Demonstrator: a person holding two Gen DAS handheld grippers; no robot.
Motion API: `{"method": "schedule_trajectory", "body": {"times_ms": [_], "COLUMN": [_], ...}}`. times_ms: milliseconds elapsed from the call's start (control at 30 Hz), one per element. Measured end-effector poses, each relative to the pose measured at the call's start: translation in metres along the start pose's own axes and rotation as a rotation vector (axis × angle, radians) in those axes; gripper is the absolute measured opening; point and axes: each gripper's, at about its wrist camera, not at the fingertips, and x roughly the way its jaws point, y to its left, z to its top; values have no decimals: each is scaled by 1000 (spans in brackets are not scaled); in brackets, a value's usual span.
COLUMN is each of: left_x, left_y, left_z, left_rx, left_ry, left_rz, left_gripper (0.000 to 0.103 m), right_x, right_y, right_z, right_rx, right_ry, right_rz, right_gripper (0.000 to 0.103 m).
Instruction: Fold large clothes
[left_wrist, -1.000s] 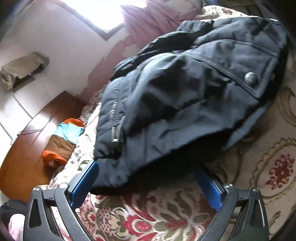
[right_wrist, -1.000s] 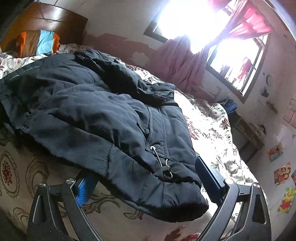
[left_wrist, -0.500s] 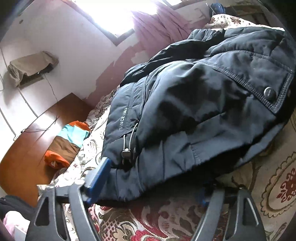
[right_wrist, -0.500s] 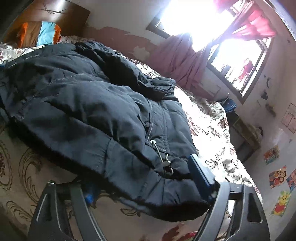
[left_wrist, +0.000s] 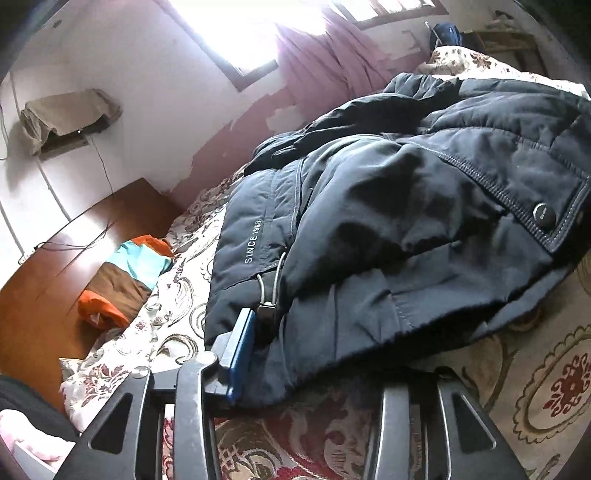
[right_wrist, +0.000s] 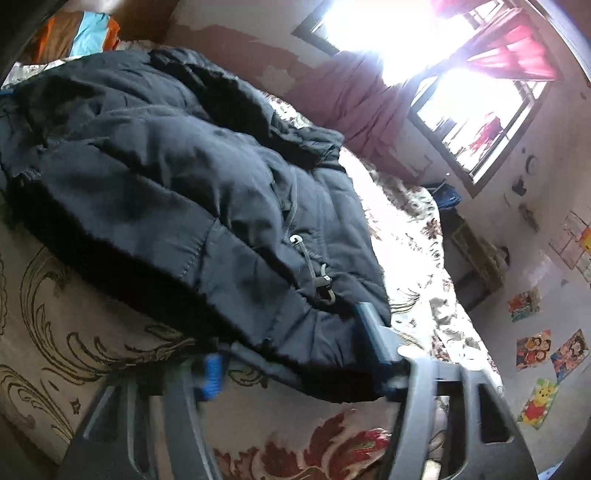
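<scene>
I am looking along both tools at a bulky dark navy padded jacket (left_wrist: 388, 236) that is lying in a heap on the floral patterned bedspread (left_wrist: 546, 391), its hem corners turned towards me. My left gripper (left_wrist: 317, 365) is pinching the near hem corner: the blue-padded left finger (left_wrist: 242, 350) is pressing against the fabric beside the grey drawcord toggle (left_wrist: 266, 308), and the other finger is tucked under the cloth, so the jaws are clamping the jacket between them. White lettering reading SINCE 1968 is showing on the panel just above that grip, and a dark snap button (left_wrist: 543, 218) is sitting on a stitched flap further right.

In the right wrist view, my right gripper (right_wrist: 295, 354) is biting the opposite hem corner of the jacket (right_wrist: 177, 177), one finger on top near the second cord toggle (right_wrist: 323, 282), the blue pad (right_wrist: 212, 373) below the cloth. This view is blurring somewhat.

A folded orange, brown and turquoise garment (left_wrist: 125, 277) is resting by the wooden headboard (left_wrist: 44, 273), well apart from the jacket. Pink curtains (right_wrist: 354, 96) are hanging beneath the bright window.
</scene>
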Motion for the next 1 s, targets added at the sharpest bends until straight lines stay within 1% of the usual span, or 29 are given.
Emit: {"method": "schedule_trajectory", "body": {"times_ms": [67, 133, 167, 200, 333, 467, 667, 700, 733, 767, 900, 1000], "left_x": [0, -1, -2, -2, -6, -19, -40, -47, -54, -61, -94, -117], "left_y": [2, 3, 3, 3, 7, 17, 34, 39, 44, 48, 65, 78], "left_z": [0, 0, 0, -1, 0, 2, 5, 6, 6, 6, 7, 7], "left_rx": [-10, -25, -32, -34, -52, -113, -205, -225, -246, -259, -290, -330], "left_ry": [-1, -2, -4, -6, -23, -88, -147, -155, -166, -172, -216, -226], "left_rz": [-9, -16, -20, -22, -37, -51, -71, -76, -84, -87, -77, -96], "left_gripper": [37, 36, 34, 33, 22, 14, 11, 10, 7, 7, 6, 6], "right_x": [-5, -8, -8, -10, -20, -30, -64, -73, -80, -88, -130, -153], "right_y": [0, 4, 4, 3, -9, -19, -37, -40, -43, -46, -61, -74], "right_z": [-1, -2, -2, -2, -2, -5, -9, -10, -11, -12, -20, -23], "right_rx": [7, -1, 2, 12, 87, 157, 227, 233, 238, 244, 267, 294], "right_ry": [-19, -38, -47, -59, -110, -140, -224, -239, -251, -267, -341, -372], "right_rz": [14, 16, 19, 35, 73, 109, 123, 122, 117, 114, 99, 108], "right_gripper": [30, 24, 18, 16, 13, 7, 6, 6, 6, 6, 5, 5]}}
